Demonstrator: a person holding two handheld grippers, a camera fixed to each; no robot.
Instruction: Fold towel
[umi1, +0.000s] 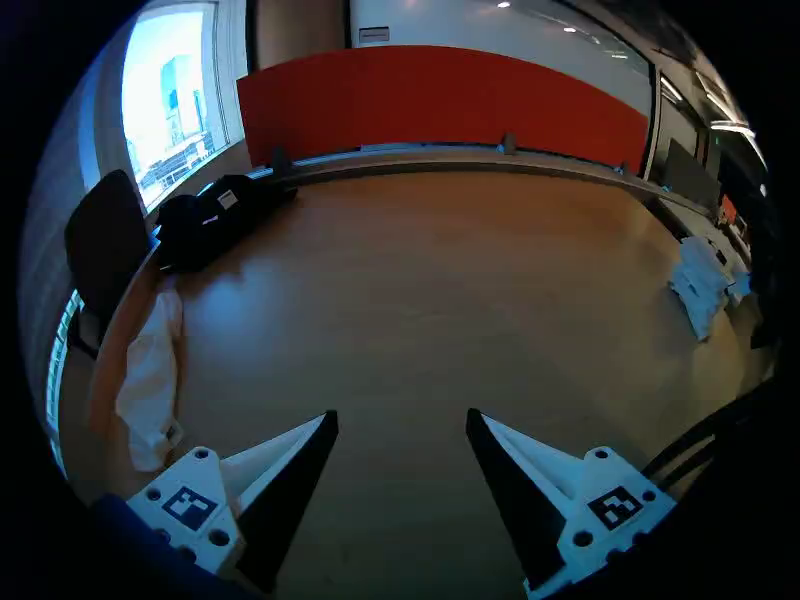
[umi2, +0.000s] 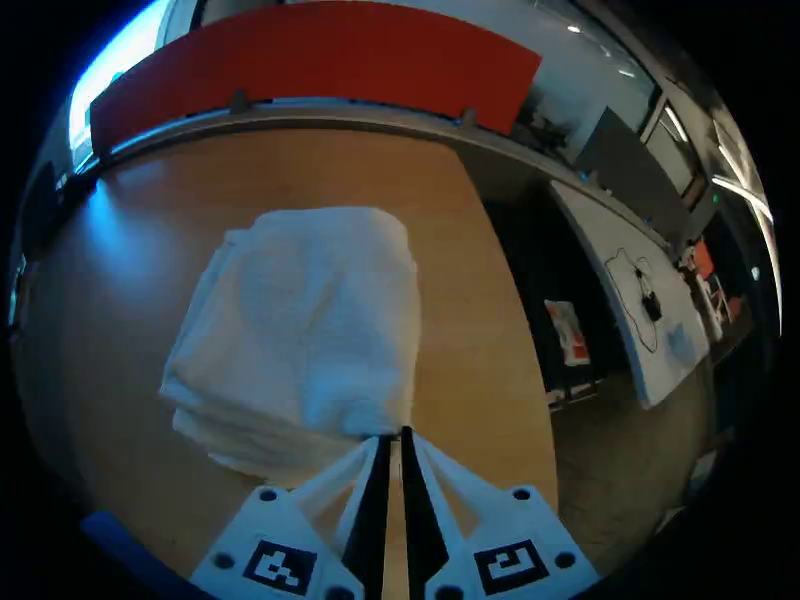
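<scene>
Right gripper view: right gripper (umi2: 395, 436) has its jaws pressed almost together, thin slit between them; tips sit at the near right corner of the towel (umi2: 310, 320); can't tell if any cloth is caught. Towel is white, folded into a thick stack, lying flat on the wooden table (umi2: 110, 300), closer to its right edge than its left; red partition (umi2: 320, 55) runs along the far edge. Left gripper view: left gripper (umi1: 400, 414) has jaws spread wide, nothing between them, over bare table; black bag (umi1: 215, 215) in the far left corner; loose white cloth (umi1: 150, 380) draped at the left edge; dark chair (umi1: 105, 240) just past that edge; pile of white cloth (umi1: 705, 285) at the right edge.
</scene>
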